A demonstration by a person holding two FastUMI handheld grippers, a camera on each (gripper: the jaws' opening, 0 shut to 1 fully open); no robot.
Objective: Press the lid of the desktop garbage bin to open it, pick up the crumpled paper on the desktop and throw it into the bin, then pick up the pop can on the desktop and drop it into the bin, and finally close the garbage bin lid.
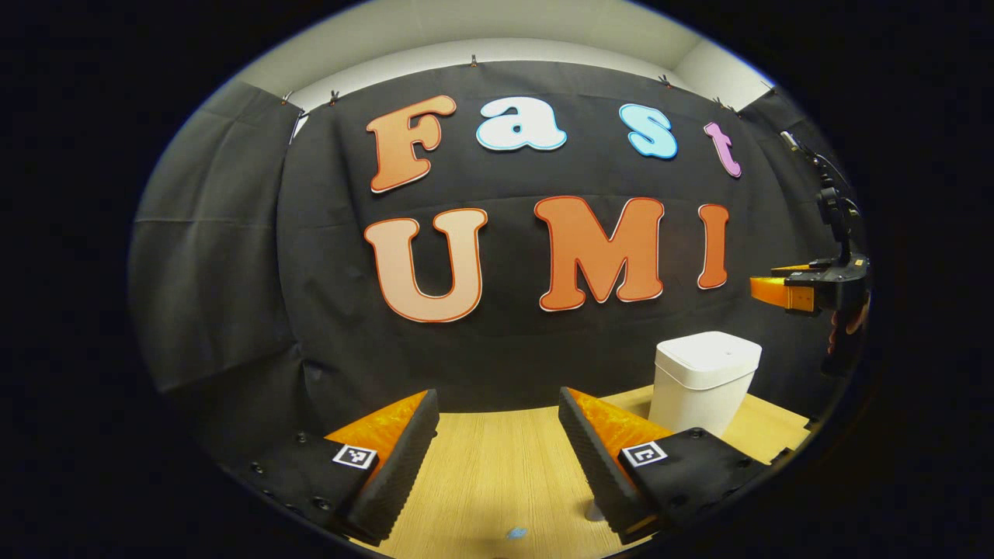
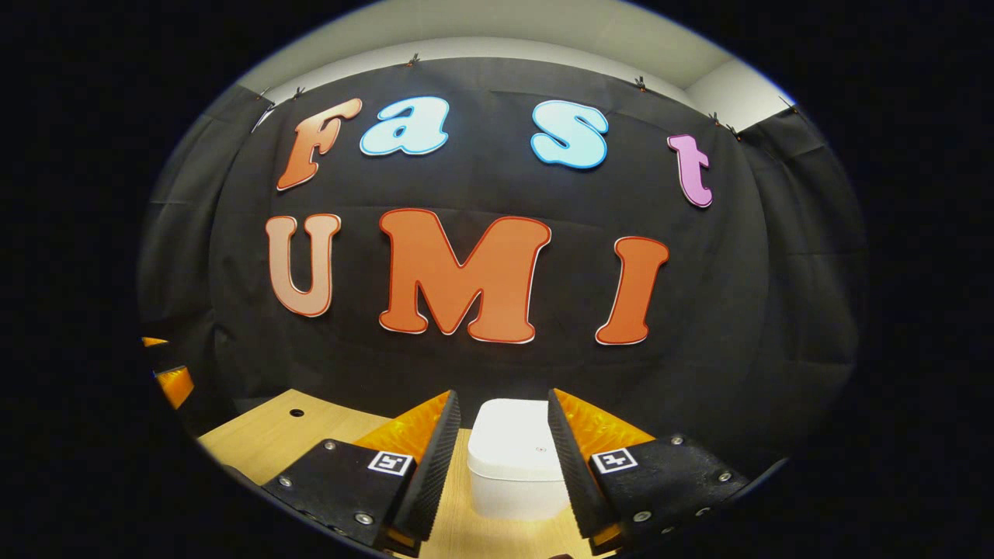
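In the left gripper view, the left gripper (image 1: 497, 435) hangs over a light wooden desktop (image 1: 497, 466) with its two fingers spread wide apart and nothing between them. The white garbage bin (image 1: 703, 380) stands on the desktop ahead and to the right of that gripper, near the black cloth wall (image 1: 233, 233), and its lid (image 1: 710, 351) lies flat and closed. A small blue spot (image 1: 516, 533) marks the wood close to the lower edge between the fingers; what it is cannot be told. High on the right edge of this view the right gripper (image 1: 780, 291) is seen from the side, held in the air above and to the right of the bin, with part of a hand (image 1: 846, 326) behind it; from this angle whether its fingers are apart cannot be read. The right gripper view settles that: the right gripper (image 2: 501, 450) has its fingers parted and holds nothing, and it looks down on the garbage bin (image 2: 512, 473), which sits framed in the gap between the fingers but farther off and lower, not touched by either. Here the closed lid (image 2: 512, 439) shows from above, with a tiny red dot on it. This view also shows a round hole (image 2: 296, 412) in the desktop (image 2: 264, 435) to the left, and two orange parts (image 2: 175, 384) at the far left edge, too cropped to name.
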